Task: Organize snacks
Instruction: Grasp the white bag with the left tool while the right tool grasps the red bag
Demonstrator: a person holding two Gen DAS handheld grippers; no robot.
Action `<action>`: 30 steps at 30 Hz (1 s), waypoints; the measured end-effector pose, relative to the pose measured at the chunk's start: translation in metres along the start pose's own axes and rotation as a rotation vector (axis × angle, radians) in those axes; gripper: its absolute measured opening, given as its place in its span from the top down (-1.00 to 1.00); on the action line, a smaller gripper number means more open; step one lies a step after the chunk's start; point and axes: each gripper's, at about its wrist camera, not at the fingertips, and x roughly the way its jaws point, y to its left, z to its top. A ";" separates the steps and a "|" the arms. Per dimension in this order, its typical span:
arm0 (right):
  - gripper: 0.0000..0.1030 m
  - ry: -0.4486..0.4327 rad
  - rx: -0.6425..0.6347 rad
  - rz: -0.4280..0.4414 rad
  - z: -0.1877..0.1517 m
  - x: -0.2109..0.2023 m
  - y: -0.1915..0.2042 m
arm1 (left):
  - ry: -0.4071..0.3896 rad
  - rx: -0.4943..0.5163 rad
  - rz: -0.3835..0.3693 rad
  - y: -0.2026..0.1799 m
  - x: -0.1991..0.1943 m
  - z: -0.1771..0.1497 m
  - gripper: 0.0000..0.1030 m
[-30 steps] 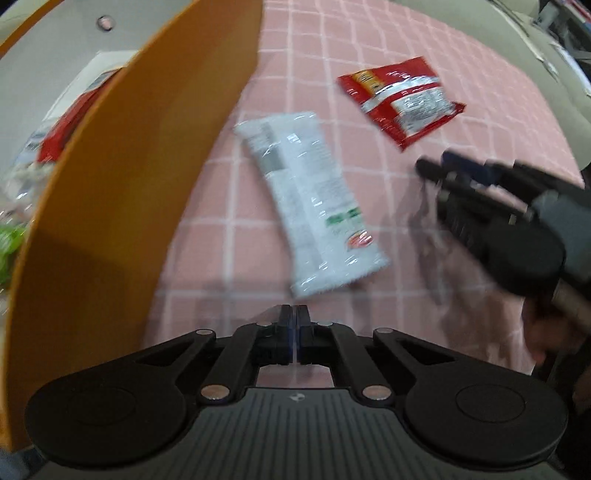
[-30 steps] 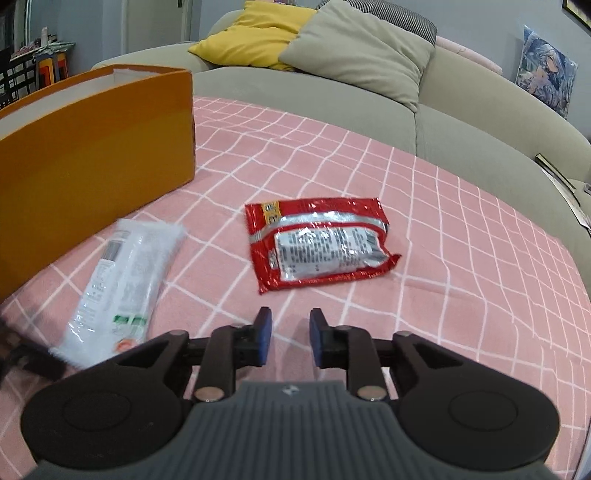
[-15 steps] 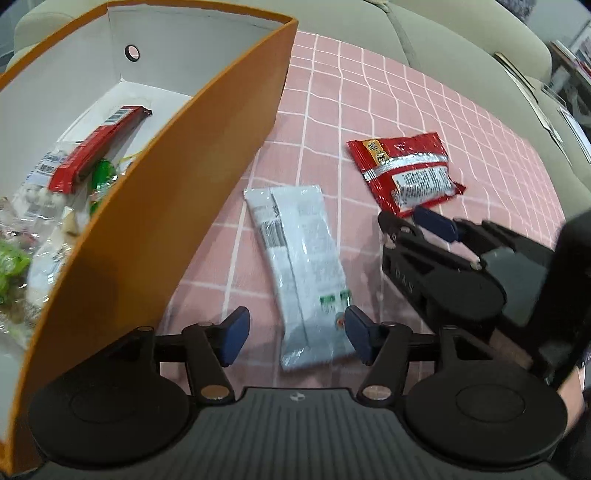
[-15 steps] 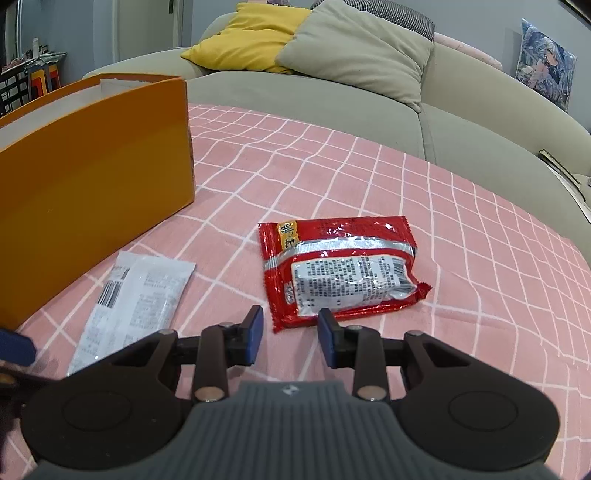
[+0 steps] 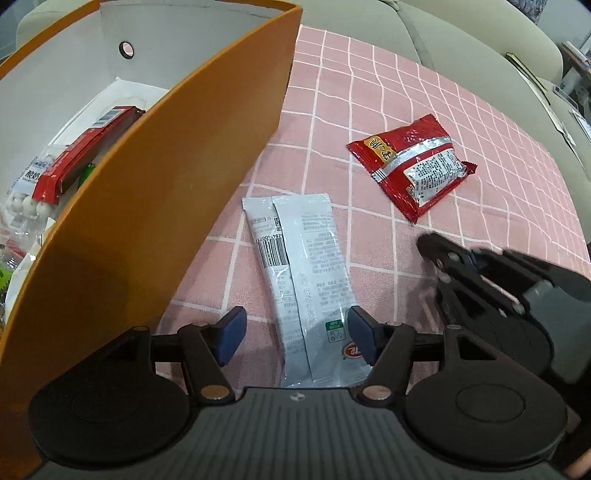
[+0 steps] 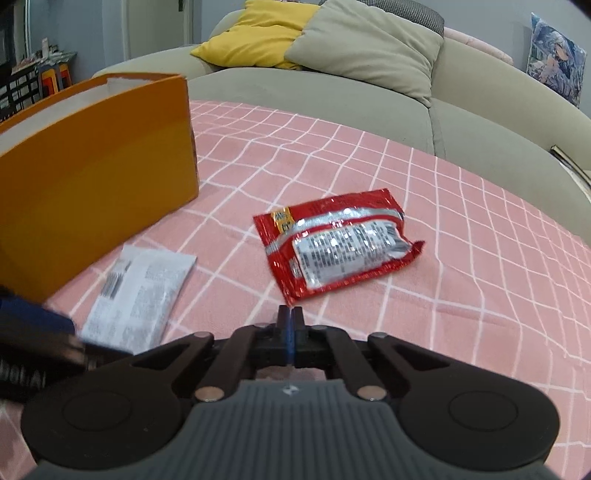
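A long white snack packet (image 5: 303, 266) lies on the pink checked cloth beside the orange box (image 5: 166, 184). My left gripper (image 5: 295, 338) hovers over its near end, jaws opening wide, one pad on each side of the packet and neither pressing it. A red snack packet (image 5: 412, 166) lies further out to the right. My right gripper (image 6: 290, 325) is shut with nothing in it, its tips just short of the red packet (image 6: 340, 247). The left wrist view shows that right gripper (image 5: 428, 245) to the right of the white packet. The box holds several snacks, among them a red bar (image 5: 81, 155).
The pink cloth (image 6: 461, 295) covers the surface. The orange box (image 6: 92, 184) stands tall along the left side. Behind the cloth runs a grey sofa (image 6: 332, 107) with a yellow cushion (image 6: 258, 33) and a grey cushion (image 6: 369, 44).
The left jaws went from shut to wide apart, and now straddle the white packet's near end. The right jaws closed from a small gap to fully shut.
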 end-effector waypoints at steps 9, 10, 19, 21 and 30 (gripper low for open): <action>0.48 -0.088 -0.113 0.003 0.005 -0.002 0.005 | 0.006 0.017 0.013 0.002 0.000 0.002 -0.46; 0.48 -0.096 -0.136 0.003 0.008 0.001 0.006 | 0.011 0.019 0.009 0.003 0.000 0.002 -0.44; 0.75 -0.057 -0.109 0.046 0.017 0.023 -0.003 | 0.013 0.034 0.006 0.001 0.003 0.002 -0.49; 0.84 -0.052 -0.109 0.043 0.018 0.024 -0.002 | 0.012 0.039 0.008 -0.001 0.004 0.003 -0.55; 1.00 -0.040 -0.126 0.043 0.011 0.016 0.001 | 0.001 0.095 0.033 -0.009 0.006 0.003 -0.58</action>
